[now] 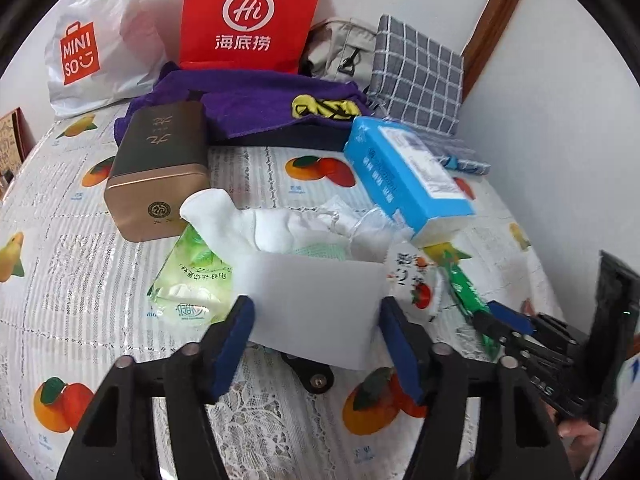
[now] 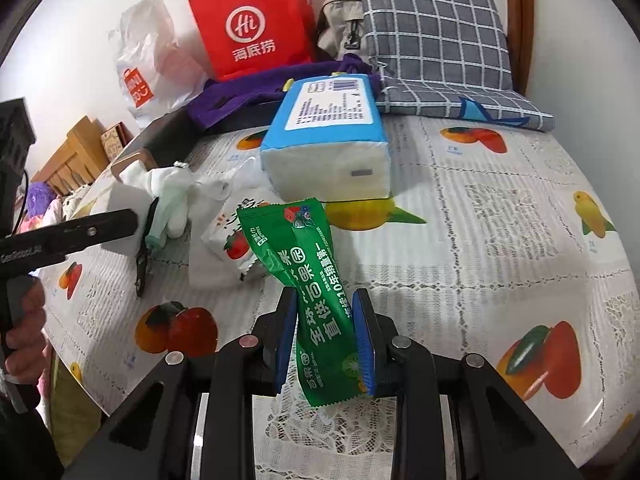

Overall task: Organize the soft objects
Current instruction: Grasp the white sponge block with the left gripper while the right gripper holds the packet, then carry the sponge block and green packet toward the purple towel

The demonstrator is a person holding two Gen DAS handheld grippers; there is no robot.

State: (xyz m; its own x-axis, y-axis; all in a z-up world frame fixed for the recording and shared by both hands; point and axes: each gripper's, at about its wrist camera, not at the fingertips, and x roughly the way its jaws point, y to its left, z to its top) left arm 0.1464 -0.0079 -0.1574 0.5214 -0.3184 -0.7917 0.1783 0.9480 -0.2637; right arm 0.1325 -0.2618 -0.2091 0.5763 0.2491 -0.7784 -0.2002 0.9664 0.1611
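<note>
Through the left wrist I see my left gripper [image 1: 316,322] straddling a white block [image 1: 316,304]. It lies crosswise between the pads, though I cannot tell if they press it. Through the right wrist, my right gripper [image 2: 326,336] clenches a green packet [image 2: 312,280], long axis pointing away, over the fruit-print table [image 2: 500,208] beside a wall.

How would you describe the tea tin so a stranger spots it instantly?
Find the upright red paper bag at the back of the fruit-print tablecloth. In front lies a purple towel; leaning on its left edge is the bronze metal tin, the only hard, shiny box there.
</note>
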